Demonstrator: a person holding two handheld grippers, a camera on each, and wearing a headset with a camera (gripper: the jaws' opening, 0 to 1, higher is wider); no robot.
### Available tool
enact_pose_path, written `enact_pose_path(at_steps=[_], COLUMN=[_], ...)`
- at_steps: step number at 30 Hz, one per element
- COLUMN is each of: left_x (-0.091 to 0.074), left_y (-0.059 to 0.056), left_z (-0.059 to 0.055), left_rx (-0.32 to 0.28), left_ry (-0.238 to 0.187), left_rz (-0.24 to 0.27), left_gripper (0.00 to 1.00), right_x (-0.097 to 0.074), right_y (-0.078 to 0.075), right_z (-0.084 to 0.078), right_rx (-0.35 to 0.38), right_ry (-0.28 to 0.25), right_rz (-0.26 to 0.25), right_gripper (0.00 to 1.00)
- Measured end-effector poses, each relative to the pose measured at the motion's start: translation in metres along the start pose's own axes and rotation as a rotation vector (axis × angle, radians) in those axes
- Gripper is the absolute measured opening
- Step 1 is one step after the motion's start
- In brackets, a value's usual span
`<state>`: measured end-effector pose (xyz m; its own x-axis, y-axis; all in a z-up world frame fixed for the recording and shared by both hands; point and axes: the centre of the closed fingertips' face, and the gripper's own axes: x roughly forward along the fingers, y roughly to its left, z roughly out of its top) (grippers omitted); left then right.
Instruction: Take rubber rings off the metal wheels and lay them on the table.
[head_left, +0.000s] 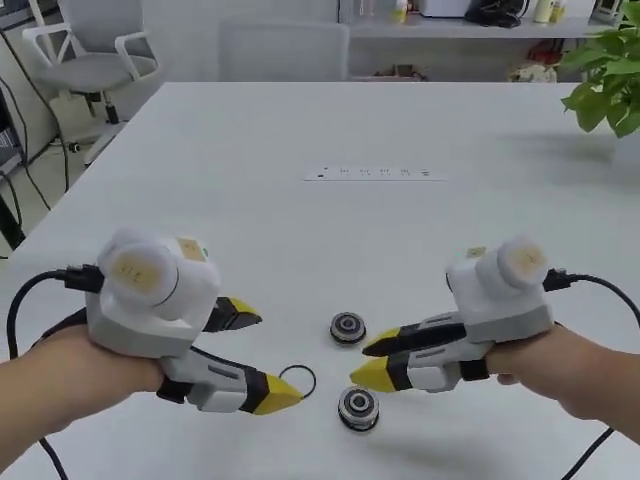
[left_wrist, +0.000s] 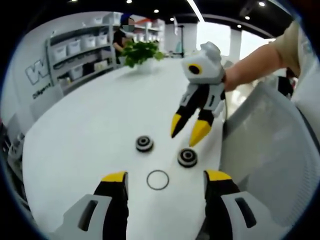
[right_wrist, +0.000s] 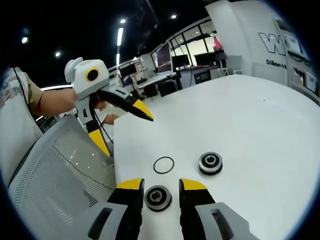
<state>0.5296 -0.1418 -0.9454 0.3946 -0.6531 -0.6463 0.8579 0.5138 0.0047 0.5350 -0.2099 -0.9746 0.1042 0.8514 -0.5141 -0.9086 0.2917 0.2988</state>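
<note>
one thin black rubber ring (head_left: 297, 381) is lying flat on the white table (head_left: 330, 230), a bare loop with tabletop showing through its middle. it is sitting just beside the lower yellow tip of the left gripper (head_left: 262, 355). in the left gripper view the ring is lying between that gripper's two jaws and touching neither. those jaws are standing wide apart and gripping nothing.

two small metal wheels are resting flat on the table, each showing a dark outer band round a shiny hub. whether that band is a rubber ring, i cannot tell. the far wheel (head_left: 347, 328) is lying just beside the upper jaw tip of the right gripper (head_left: 370, 360). the near wheel (head_left: 358, 407) is lying just below the lower tip, closer to the person. in the right gripper view the near wheel is sitting in the gap between the jaws, which are standing apart and not clamping it.

the two grippers are pointing at each other, with the ring and wheels between them. farther up the table a socket strip (head_left: 370, 173) is showing in the tabletop. a leafy plant (head_left: 610, 80) is leaning in at the right edge, and a grey office chair (head_left: 95, 60) is standing beyond the left corner.
</note>
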Motion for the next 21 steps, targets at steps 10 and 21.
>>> enact_pose_path(at_steps=[10, 21], left_x=[0.014, 0.032], left_y=[-0.009, -0.018], left_z=[0.002, -0.001], left_rx=[-0.010, 0.001], left_ry=[0.003, 0.029], left_rz=[-0.045, -0.086], left_gripper=[0.60, 0.57], right_x=[-0.002, -0.001], right_y=[0.001, 0.001], right_z=[-0.021, -0.040], right_rx=[-0.024, -0.058], right_ry=[0.036, 0.077], right_rz=[-0.002, -0.003], right_gripper=[0.26, 0.25])
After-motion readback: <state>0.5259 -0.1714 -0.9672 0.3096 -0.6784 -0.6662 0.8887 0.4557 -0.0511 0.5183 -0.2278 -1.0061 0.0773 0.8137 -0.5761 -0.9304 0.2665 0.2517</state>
